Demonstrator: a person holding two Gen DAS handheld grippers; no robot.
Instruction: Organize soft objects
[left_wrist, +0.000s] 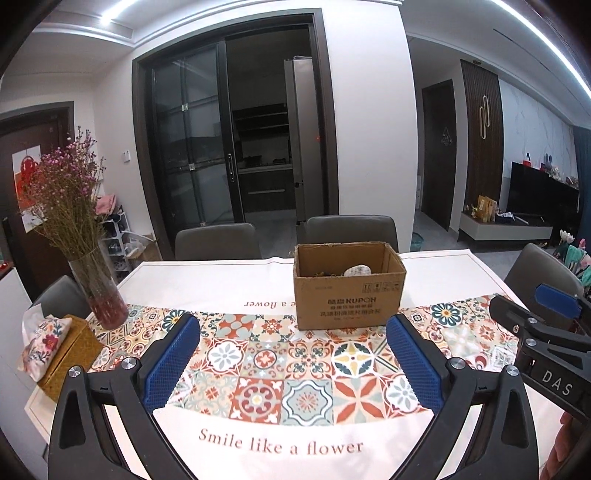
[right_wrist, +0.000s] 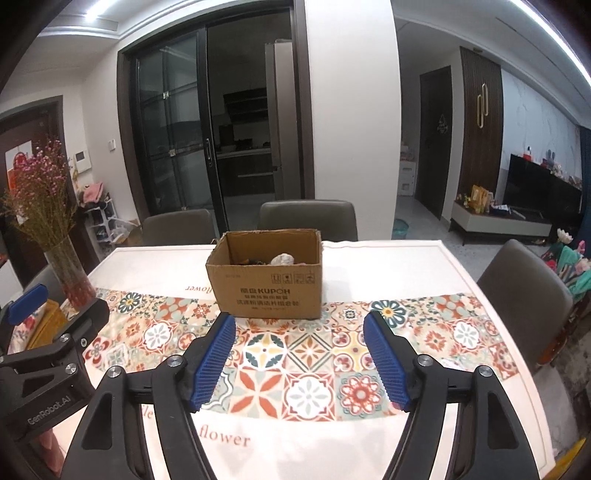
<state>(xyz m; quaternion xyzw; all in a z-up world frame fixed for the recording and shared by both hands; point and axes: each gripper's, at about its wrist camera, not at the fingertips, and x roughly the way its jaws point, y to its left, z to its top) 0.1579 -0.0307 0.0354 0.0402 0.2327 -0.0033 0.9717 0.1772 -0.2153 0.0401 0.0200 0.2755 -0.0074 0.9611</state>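
Both my grippers, left (left_wrist: 291, 354) and right (right_wrist: 299, 354), hover spread and empty near the cardboard box (right_wrist: 267, 291); soft items (right_wrist: 282, 259) already inside, sorting seemingly finished or paused.

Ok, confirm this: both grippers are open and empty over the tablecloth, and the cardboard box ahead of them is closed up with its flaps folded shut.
One thing is wrong: the cardboard box is open at the top, not closed. The right wrist view shows its inside, with a pale bundle and some dark items in it. The rest holds: the left gripper and the right gripper are open and empty over the tablecloth.
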